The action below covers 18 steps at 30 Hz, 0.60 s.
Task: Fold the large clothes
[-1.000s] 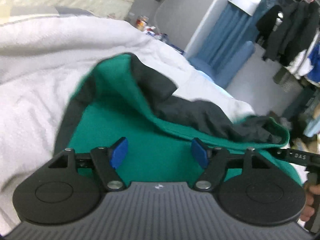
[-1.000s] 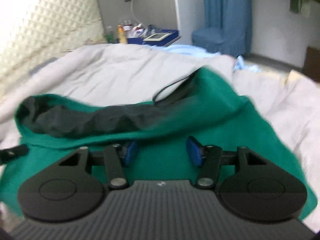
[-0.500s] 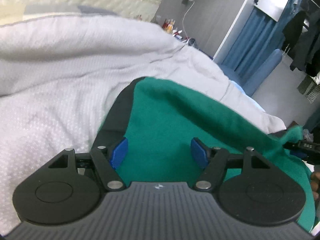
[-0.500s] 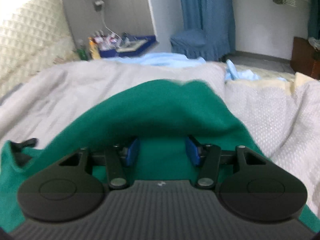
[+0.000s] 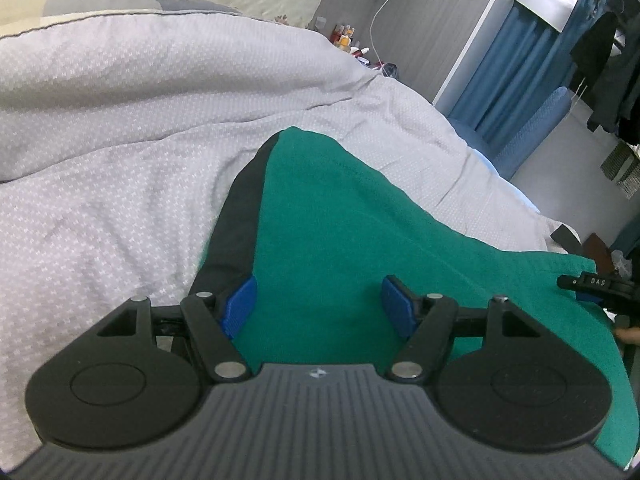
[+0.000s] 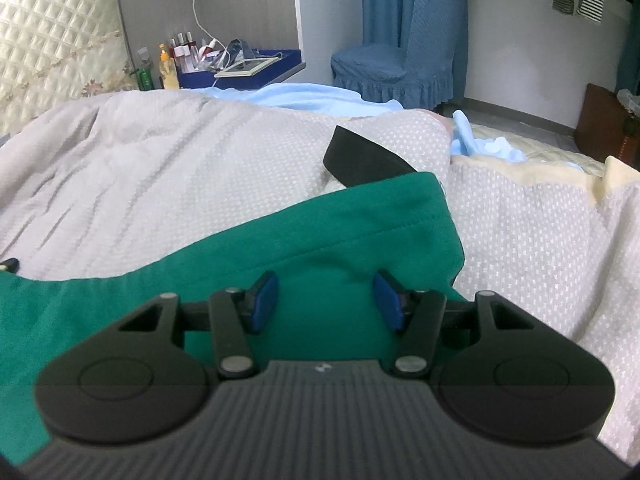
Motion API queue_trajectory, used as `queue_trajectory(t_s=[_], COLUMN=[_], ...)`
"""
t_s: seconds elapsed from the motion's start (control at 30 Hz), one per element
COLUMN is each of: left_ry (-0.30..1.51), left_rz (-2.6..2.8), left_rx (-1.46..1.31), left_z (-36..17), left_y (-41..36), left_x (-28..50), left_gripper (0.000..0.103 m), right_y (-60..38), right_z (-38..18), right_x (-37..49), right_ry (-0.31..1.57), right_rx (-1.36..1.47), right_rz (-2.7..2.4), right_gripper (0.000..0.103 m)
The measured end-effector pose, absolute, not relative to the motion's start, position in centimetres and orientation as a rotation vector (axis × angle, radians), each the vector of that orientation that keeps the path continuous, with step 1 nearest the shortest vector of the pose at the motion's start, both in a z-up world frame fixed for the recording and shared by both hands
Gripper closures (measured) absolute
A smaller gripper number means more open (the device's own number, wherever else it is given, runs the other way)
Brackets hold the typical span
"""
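Since the earlier frames both grippers have swung across and sunk toward the bed, and the dark lining that lay bunched over the green garment [image 5: 352,248] a second ago is now folded under, leaving a smooth green top face. That garment lies flat on the grey-white dotted duvet [image 5: 120,168], filling the lower middle of the left wrist view, with a black side panel [image 5: 236,216] running along its edge from about 12 o'clock down to 9 o'clock of the left gripper [image 5: 316,300]. Its blue pads [image 5: 240,300] stand wide apart over the green cloth, nothing pinched between them. At 3 o'clock in this view the tip of the right gripper pokes in over the garment's far end.

From the right wrist view, the green garment [image 6: 320,248] spreads from 9 o'clock to 2 o'clock, its stitched hem running diagonally just beyond the right gripper [image 6: 326,300]. This gripper's jaws, half spread, have just widened slightly; green cloth lies beneath them, but the pads [image 6: 266,300] do not press on it. A black strip [image 6: 360,160] sticks out past the hem at 12 o'clock. A blue chair [image 6: 392,72] and a cluttered nightstand [image 6: 224,68] stand beyond the bed.
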<state>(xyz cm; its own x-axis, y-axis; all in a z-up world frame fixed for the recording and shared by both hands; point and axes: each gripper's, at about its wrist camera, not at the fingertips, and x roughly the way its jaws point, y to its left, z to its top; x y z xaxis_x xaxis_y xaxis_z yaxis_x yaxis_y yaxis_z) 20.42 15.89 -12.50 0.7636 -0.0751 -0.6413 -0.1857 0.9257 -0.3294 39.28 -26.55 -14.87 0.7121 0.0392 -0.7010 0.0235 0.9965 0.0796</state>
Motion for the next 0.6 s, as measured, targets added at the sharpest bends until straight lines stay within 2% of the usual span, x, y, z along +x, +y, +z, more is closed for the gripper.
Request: queue_trajectory(t_s=[0.6], left_ry=[0.593], left_rz=[-0.051], left_rx=[-0.240], left_z=[-6.5], left_y=[10.9], left_x=[13.3], left_gripper=[0.028], right_y=[-20.8], right_z=[-4.9], right_x=[26.2], right_ry=[0.724], right_rx=[0.073], right_rz=[0.289], right_gripper=[0.047])
